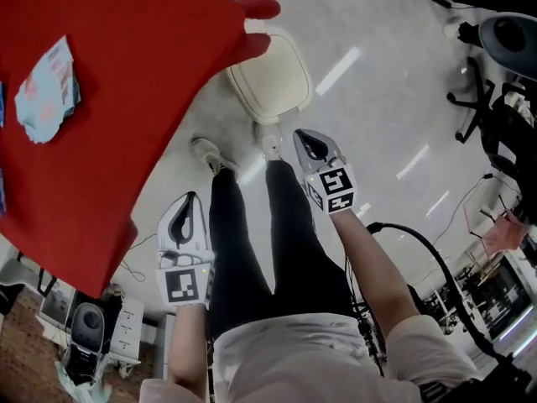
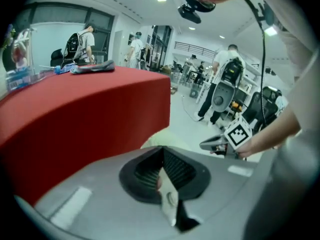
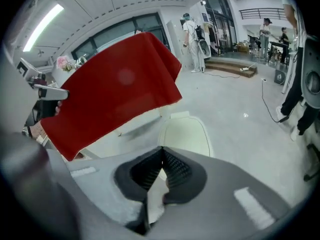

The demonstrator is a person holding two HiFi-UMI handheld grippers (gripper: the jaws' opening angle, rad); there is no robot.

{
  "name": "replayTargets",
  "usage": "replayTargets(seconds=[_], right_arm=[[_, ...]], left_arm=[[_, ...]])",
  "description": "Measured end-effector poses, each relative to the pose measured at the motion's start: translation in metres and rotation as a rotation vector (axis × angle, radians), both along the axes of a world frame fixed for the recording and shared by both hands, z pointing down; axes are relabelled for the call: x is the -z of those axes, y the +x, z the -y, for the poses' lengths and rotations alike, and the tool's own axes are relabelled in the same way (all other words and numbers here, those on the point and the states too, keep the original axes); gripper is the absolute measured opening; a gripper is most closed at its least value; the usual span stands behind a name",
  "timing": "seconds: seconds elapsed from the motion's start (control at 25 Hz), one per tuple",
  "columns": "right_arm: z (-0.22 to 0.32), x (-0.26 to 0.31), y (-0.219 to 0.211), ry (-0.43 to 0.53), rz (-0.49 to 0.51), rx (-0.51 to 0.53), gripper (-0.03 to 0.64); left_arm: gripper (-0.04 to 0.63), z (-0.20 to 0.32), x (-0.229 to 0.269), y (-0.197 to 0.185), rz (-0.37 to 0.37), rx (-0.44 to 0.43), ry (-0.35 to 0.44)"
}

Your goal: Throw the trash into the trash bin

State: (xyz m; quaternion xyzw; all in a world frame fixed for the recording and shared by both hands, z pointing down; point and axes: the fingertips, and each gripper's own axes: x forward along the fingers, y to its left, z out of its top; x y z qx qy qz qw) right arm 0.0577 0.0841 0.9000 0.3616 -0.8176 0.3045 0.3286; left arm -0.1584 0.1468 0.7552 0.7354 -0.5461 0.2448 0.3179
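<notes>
Red-covered table, black office chair on pale floor

We see a red tablecloth, a cream trash bin, pale blue-and-pink trash and black trousers. The grey left gripper and right gripper bear black-and-white square markers.
</notes>
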Motion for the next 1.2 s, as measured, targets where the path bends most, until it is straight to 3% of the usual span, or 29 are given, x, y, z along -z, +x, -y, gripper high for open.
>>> replayTargets(seconds=[0.56,0.84,1.08,1.2], right_arm=[[-0.009,-0.16,0.017,-0.131,-0.157,-0.033,0.0],[-0.009,-0.165,0.018,-0.132,-0.235,-0.027,0.002],[-0.009,-0.176,0.024,-0.22,-0.24,-0.055,0.002],[-0.01,-0.177,0.026,-0.203,-0.246,-0.044,0.002]], left_arm=[[0.005,-0.001,-0.07,0.005,-0.002,-0.027,-0.029],[0.005,0.0,-0.076,0.008,-0.006,-0.026,-0.027],[0.005,-0.005,-0.076,0.012,-0.01,-0.028,-0.029],[0.005,-0.006,-0.073,0.015,-0.007,-0.03,-0.022]])
